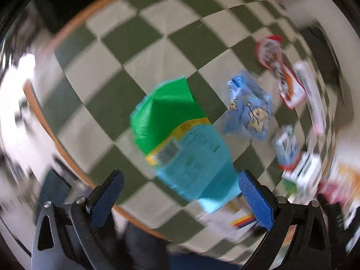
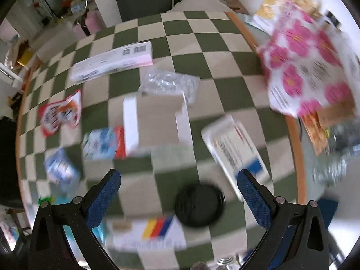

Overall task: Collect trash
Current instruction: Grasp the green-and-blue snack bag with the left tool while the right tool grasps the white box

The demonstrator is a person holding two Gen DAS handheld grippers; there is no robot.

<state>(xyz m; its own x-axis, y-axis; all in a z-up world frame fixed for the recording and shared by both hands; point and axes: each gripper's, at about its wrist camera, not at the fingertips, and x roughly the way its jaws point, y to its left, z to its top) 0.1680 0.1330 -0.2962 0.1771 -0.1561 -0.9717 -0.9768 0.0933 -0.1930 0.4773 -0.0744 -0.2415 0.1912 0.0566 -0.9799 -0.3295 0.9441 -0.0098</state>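
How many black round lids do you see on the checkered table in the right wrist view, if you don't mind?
1. The black round lid lies on the checkered table near the bottom centre, between the open fingers of the right hand-held gripper. Blur and clutter could hide others.

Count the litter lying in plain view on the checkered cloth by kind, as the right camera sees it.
Boxes and cartons: 5
Soft packets: 2
Clear blister tray: 1
Black round lid: 1
Total: 9, edge glimpses left out.
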